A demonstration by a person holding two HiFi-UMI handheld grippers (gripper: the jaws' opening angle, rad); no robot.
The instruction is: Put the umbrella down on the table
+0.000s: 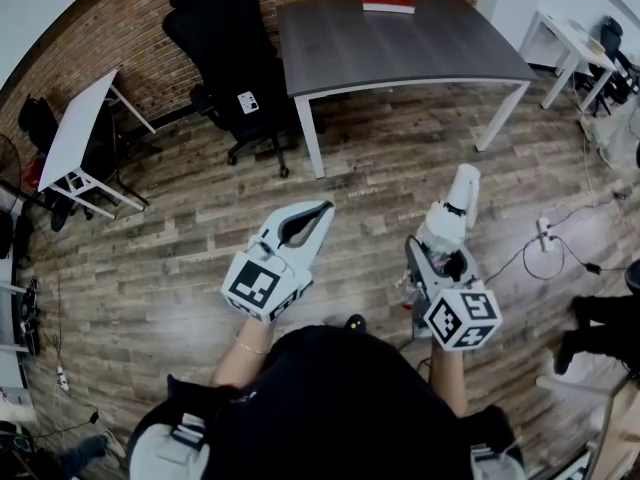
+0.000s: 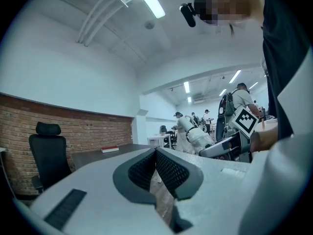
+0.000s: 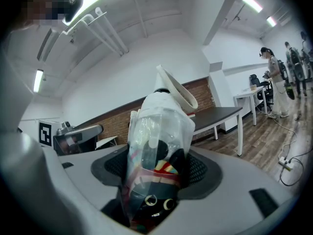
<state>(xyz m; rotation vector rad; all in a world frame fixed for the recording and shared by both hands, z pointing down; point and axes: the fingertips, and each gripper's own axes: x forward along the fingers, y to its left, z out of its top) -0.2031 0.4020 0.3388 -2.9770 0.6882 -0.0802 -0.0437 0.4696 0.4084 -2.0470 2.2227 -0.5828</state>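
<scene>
While the umbrella [image 1: 456,206] is carried above the plank floor [image 1: 380,183], the head view shows it in the right gripper [image 1: 441,246]. Its white handle end points away from the person, well short of the grey tabletop [image 1: 400,48]. Open floor lies between both grippers and the tabletop's near edge. A red book [image 1: 388,3] lies at the far edge. A black office chair [image 1: 235,63] stands beside the left edge, and a cable [image 1: 560,253] trails on the floor to the right. The left gripper [image 1: 318,218] hangs just beside the right one.

In the left gripper view, the fingers [image 2: 172,171] are pressed together at the tips with nothing between them. The tabletop's long edge runs behind them.

In the right gripper view, the fingers [image 3: 201,173] pinch the folded umbrella [image 3: 159,136] low on its body. It is wrapped in a clear sleeve, and its hooked white handle [image 3: 177,89] rises clear of them.
</scene>
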